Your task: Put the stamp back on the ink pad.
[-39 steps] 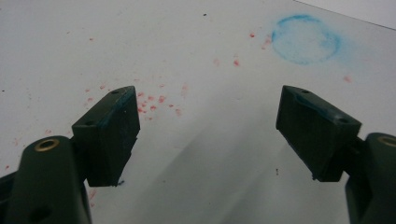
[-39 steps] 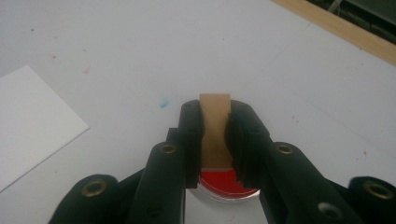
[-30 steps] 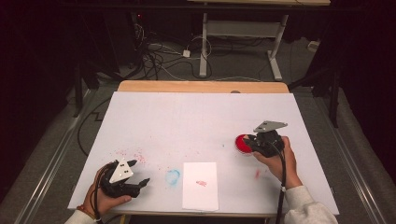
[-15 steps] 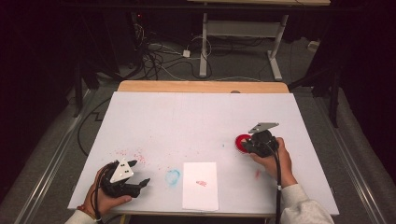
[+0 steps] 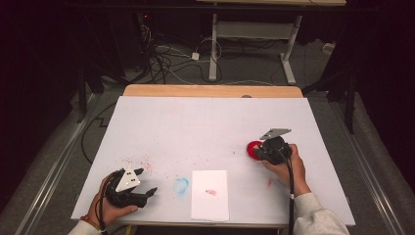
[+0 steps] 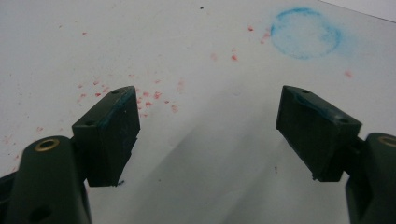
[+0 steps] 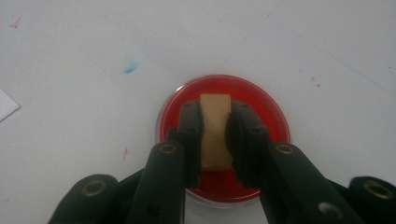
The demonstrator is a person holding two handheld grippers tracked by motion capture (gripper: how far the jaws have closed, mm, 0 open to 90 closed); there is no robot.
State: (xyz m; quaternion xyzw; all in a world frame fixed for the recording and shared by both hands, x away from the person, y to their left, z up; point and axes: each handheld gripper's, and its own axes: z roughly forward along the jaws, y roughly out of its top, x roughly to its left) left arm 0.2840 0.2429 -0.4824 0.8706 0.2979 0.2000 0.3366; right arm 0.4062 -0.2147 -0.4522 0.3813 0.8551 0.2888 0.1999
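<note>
Right tongs [image 7: 215, 135] pinch a tan wooden block [image 7: 215, 130] over the round red dish [image 7: 261, 112]; left tongs [image 6: 208, 135] spread.

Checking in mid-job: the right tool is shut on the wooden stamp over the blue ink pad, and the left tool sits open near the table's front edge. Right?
Not quite. The ink pad is red, not blue, as the right gripper view shows. The rest stands: the right tool is shut on the wooden stamp over it, and the left tool sits open near the table's front edge.
</note>
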